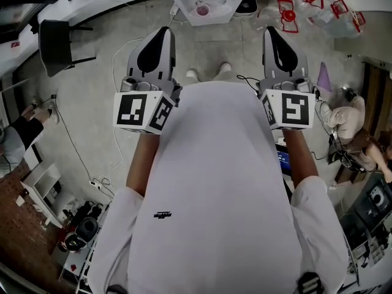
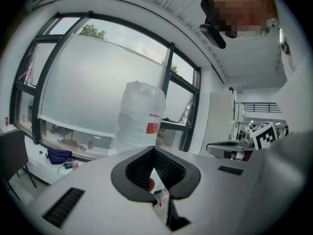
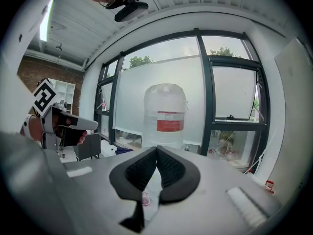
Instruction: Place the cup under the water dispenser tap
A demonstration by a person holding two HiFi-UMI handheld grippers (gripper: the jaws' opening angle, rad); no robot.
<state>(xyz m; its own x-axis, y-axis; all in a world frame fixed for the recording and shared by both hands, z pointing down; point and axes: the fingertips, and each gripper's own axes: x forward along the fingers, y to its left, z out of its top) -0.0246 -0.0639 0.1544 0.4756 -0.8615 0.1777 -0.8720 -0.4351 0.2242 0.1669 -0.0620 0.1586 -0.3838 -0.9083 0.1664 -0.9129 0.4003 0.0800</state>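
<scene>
The white water dispenser (image 1: 208, 2) stands straight ahead on the floor, just beyond the person's shoes. A small pink cup (image 1: 202, 9) shows at its front. Its large clear bottle (image 2: 142, 116) with a red label (image 3: 169, 122) rises behind both pairs of jaws. My left gripper (image 1: 160, 32) and right gripper (image 1: 274, 32) are held side by side at chest height, pointing at the dispenser and short of it. Both are shut with nothing between the pads. A pink spot (image 3: 145, 198) peeks through the gap below the right jaws.
A black chair (image 1: 56, 45) stands at the left by the wall. Red-and-clear packages (image 1: 288, 14) lie at the upper right. A seated person (image 1: 349, 121) and equipment crowd the right side. Cables (image 1: 116, 78) trail across the floor on the left. Tall windows (image 3: 215, 97) back the dispenser.
</scene>
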